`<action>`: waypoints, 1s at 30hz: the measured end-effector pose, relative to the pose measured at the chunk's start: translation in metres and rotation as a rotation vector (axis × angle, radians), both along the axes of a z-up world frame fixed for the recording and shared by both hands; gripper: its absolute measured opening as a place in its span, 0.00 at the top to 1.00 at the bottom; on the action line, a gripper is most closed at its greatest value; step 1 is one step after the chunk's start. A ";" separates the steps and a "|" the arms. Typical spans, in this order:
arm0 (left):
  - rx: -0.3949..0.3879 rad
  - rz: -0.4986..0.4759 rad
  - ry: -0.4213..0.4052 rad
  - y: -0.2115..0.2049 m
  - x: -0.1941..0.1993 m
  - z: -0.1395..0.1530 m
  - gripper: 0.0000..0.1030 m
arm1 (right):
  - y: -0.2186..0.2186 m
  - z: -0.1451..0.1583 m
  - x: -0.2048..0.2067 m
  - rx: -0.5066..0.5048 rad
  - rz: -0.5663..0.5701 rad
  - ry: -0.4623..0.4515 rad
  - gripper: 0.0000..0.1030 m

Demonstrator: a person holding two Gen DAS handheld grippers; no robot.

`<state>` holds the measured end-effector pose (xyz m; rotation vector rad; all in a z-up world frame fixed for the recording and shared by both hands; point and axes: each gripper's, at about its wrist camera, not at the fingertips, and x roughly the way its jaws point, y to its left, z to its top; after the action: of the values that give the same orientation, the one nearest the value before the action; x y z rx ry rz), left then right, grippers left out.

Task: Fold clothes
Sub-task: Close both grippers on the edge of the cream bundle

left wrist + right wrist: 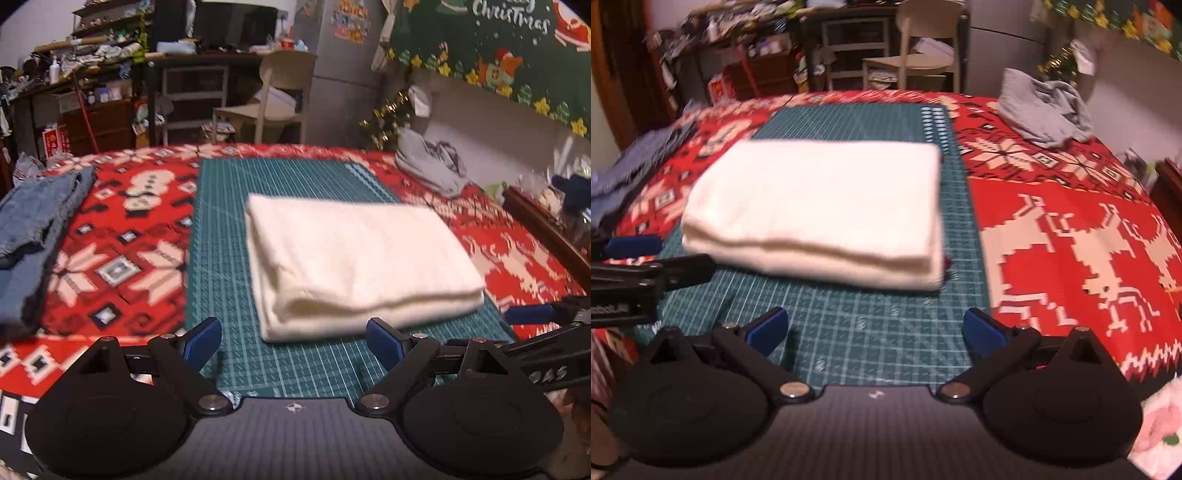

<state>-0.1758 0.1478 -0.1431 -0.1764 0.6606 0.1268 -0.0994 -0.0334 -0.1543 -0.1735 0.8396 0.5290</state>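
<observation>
A cream-white cloth lies folded into a thick rectangle on the green cutting mat. In the right wrist view the same folded cloth rests on the mat. My left gripper hovers just in front of the cloth's near edge, open, nothing between its blue pads. My right gripper is also open and empty, a little short of the cloth's near right corner. A blue pad of the right gripper shows at the right edge of the left wrist view.
A red Christmas-patterned cover spreads over the table. Blue jeans lie at the left and a crumpled grey garment at the far right. A chair and cluttered shelves stand beyond the table.
</observation>
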 end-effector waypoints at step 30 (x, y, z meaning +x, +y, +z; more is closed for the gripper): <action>-0.210 0.004 0.007 0.040 0.030 0.008 0.90 | -0.004 0.019 0.043 0.072 -0.057 -0.033 0.90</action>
<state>-0.1456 0.1880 -0.1348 -0.3799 0.6802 0.0618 -0.0561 -0.0369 -0.1355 -0.0914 0.7901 0.5013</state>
